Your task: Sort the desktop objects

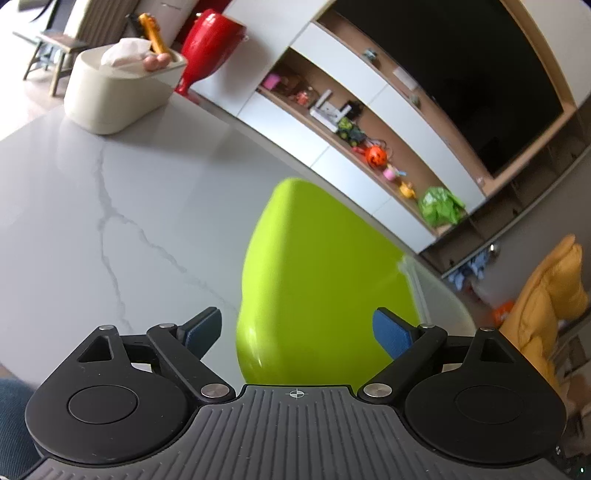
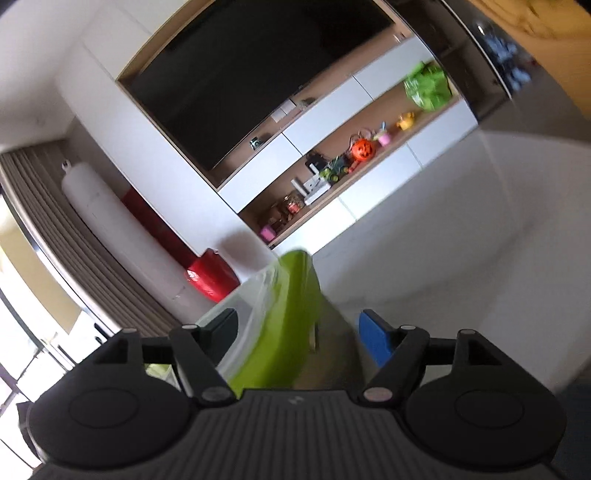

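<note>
Left gripper (image 1: 297, 332) spread wide, blue pads (image 1: 393, 338) clear of the lime-green lid (image 1: 321, 280) lying between them on the white marble table (image 1: 92, 221); nothing gripped. Beige tissue box (image 1: 118, 92) up at 10 o'clock, orange-handled tool (image 1: 153, 31) poking from it, red vase (image 1: 207, 44) just behind. Right gripper (image 2: 299, 334) also parted, in a blurred view: green lid with a clear plastic container (image 2: 243, 314) between the fingers, nearer the left one; contact hard to tell, no firm grip visible. Shelf of toys (image 2: 332, 173) at 12 o'clock.
</note>
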{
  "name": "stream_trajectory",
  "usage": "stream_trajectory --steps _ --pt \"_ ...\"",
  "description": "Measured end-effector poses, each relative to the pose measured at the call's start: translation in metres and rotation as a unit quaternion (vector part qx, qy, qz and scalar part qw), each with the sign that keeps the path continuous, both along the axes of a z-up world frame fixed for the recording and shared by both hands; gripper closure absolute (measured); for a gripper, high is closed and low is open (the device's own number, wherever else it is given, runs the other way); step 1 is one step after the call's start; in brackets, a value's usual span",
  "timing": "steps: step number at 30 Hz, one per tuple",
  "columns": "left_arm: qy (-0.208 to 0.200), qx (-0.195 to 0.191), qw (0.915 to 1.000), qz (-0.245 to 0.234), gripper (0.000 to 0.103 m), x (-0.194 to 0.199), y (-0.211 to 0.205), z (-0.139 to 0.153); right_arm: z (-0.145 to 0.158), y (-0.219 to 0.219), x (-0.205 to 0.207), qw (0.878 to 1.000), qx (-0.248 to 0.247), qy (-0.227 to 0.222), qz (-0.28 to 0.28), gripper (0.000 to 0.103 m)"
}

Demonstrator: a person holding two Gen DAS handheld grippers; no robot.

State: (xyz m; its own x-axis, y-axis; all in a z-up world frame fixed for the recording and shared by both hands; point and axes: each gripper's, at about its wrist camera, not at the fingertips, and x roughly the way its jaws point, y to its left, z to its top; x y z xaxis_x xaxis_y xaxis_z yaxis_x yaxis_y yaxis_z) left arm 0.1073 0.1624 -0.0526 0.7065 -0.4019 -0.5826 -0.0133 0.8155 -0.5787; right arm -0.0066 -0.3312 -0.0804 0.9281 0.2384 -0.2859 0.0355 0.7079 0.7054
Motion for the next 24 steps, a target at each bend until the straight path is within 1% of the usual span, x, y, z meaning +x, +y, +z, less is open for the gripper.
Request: stream_trajectory --steps 2,4,6,7,8,9,10,12,14,16,18,20,22,24 --pt "0.016 0.005 0.9998 -0.012 0.01 0.0 -0.005 -0.005 -0.009 0.0 -0.003 1.0 0.017 0.017 0.01 0.026" --pt "0.019 0.004 0.9998 -0.011 0.008 0.001 -0.008 -0.009 -0.016 0.001 -0.001 0.999 0.029 0.028 0.015 0.027" --pt "0.017 0.002 0.9998 -0.005 0.009 0.003 -0.009 -0.01 -0.018 0.005 0.004 0.999 0.035 0.028 0.016 0.034" --pt "0.01 0.014 0.9999 -0.002 0.01 0.003 -0.012 -0.008 -0.017 0.007 0.007 0.999 0.035 0.023 0.022 0.042" --pt "0.002 0.028 0.9996 0.0 0.014 0.002 -0.016 -0.004 -0.015 0.009 0.01 0.999 0.031 0.019 0.028 0.051" --pt "-0.007 0.039 0.9992 0.001 0.017 0.001 -0.02 0.0 -0.012 0.011 0.013 0.999 0.026 0.015 0.032 0.056" --pt "-0.008 0.052 0.9986 0.004 0.016 0.001 -0.024 0.003 -0.009 0.014 0.016 0.999 0.017 0.012 0.036 0.061" --pt "-0.007 0.06 0.9981 0.01 0.015 0.003 -0.029 0.008 -0.006 0.019 0.021 0.999 -0.004 0.015 0.029 0.06" --pt "-0.006 0.063 0.998 0.009 0.015 0.007 -0.031 0.012 -0.005 0.019 0.028 0.999 -0.006 0.016 0.027 0.06" --pt "-0.02 0.074 0.997 0.003 0.014 0.005 -0.037 0.019 -0.001 0.017 0.033 1.0 -0.011 0.013 0.022 0.06" --pt "-0.031 0.095 0.995 -0.001 0.013 -0.001 -0.044 0.023 0.002 0.017 0.036 1.0 -0.026 0.006 0.014 0.061" --pt "-0.025 0.112 0.9934 0.001 0.012 -0.003 -0.052 0.019 0.003 0.018 0.039 0.999 -0.041 0.008 0.007 0.062" --pt "-0.019 0.108 0.994 0.002 0.011 -0.002 -0.052 0.013 0.0 0.018 0.04 0.999 -0.044 0.011 0.006 0.062" --pt "-0.021 0.111 0.9936 0.001 0.013 -0.006 -0.052 0.015 -0.001 0.021 0.037 0.999 -0.051 0.007 0.007 0.062"
